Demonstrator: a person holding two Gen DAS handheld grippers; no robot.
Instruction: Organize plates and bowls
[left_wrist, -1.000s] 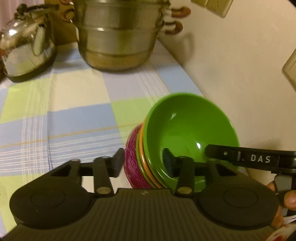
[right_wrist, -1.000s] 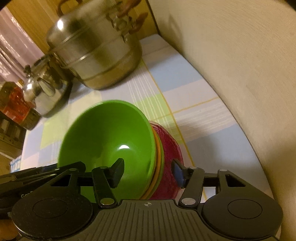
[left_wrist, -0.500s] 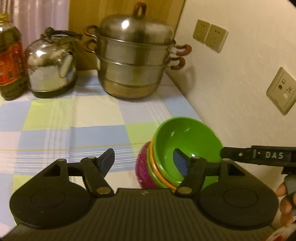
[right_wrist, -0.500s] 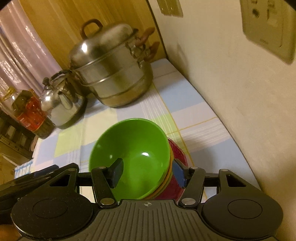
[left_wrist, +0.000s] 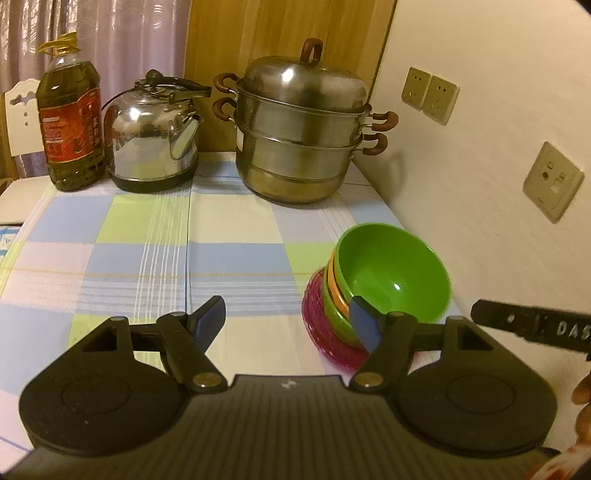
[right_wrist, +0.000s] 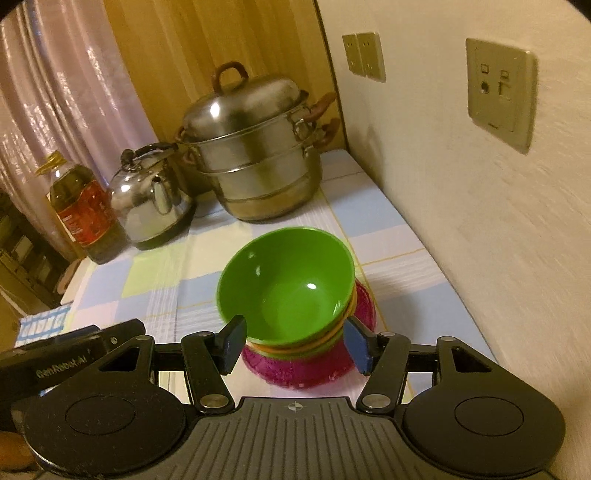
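Note:
A stack of bowls stands on the checked tablecloth near the wall: a green bowl (left_wrist: 391, 273) on top, orange and green rims under it, and a magenta plate (left_wrist: 325, 328) at the bottom. The green bowl (right_wrist: 286, 284) and the magenta plate (right_wrist: 310, 365) also show in the right wrist view. My left gripper (left_wrist: 288, 321) is open and empty, just left of the stack. My right gripper (right_wrist: 293, 345) is open and empty, with the stack showing between its fingers and beyond them.
A steel steamer pot (left_wrist: 301, 136), a kettle (left_wrist: 153, 133) and an oil bottle (left_wrist: 70, 125) stand at the back of the table. The wall (left_wrist: 480, 166) with sockets runs along the right, close to the stack.
Both grippers have pulled back and up from the bowl stack and opened wider. The stack now sits level on the table.

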